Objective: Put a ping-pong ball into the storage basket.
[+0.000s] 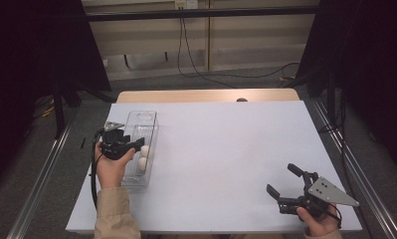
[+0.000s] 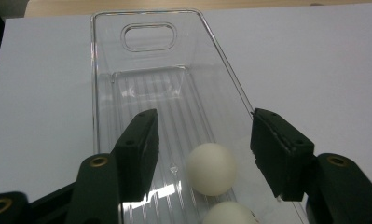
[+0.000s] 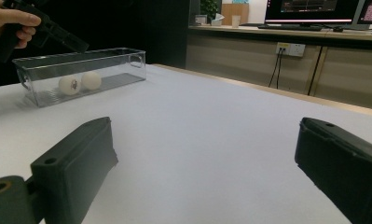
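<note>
Left hand-held gripper (image 2: pixel 204 144) is hanging over the near end of a clear plastic bin (image 1: pixel 149 115), tipped down into it, jaws parted and not pinching anything. From its own camera you can see one white ping-pong ball (image 2: pixel 211 168) sitting on the ribbed floor of the bin, roughly between the two black jaws but lower down, with a gap on either side, so nothing is pressing on it. A second ball (image 2: pixel 229 213) peeks in right below the first, almost touching it, cut off by the bottom edge of that view. So both balls are in the bin, bunched up at the end nearest the person, and the far end with the oval handle cutout (image 2: pixel 147 37) has bare floor.

From above, the bin runs lengthwise away from the person along the left side of the white tabletop (image 1: pixel 226 149), and the left hand (image 1: pixel 111 167) is just beside it, wrapped around the gripper body.

Right hand-held gripper (image 1: pixel 280 180) is well away from all that, down at the near right corner of the tabletop, jaws spread wide with nothing between them, just white surface. Its camera looks across at the bin from the side, and the two balls show through the clear wall side by side.
</note>
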### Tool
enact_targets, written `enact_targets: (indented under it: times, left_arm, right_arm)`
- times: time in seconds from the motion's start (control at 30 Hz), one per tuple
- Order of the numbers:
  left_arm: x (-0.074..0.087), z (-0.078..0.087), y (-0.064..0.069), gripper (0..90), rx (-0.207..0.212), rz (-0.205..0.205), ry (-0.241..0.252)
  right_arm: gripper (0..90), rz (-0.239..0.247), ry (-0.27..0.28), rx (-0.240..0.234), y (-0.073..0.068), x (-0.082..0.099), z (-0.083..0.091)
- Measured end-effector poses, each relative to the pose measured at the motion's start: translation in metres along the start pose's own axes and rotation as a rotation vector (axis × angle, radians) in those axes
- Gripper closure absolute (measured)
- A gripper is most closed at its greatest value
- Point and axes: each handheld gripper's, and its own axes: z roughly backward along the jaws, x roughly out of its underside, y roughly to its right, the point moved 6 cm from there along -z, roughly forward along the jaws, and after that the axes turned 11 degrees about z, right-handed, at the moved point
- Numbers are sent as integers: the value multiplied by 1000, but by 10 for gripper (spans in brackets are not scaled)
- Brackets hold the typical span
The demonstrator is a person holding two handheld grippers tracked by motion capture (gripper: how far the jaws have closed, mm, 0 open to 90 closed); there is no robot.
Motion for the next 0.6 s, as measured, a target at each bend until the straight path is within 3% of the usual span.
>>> enact_targets:
  times: [0.27,0.6]
  left_arm:
    - [-2,6,0,312,11,21,26]
    - [-1,12,4,215,36,18,59]
  right_arm:
    - [39,-2,1,-2,0,0,0]
    - [39,-3,3,-4,-1,0,0]
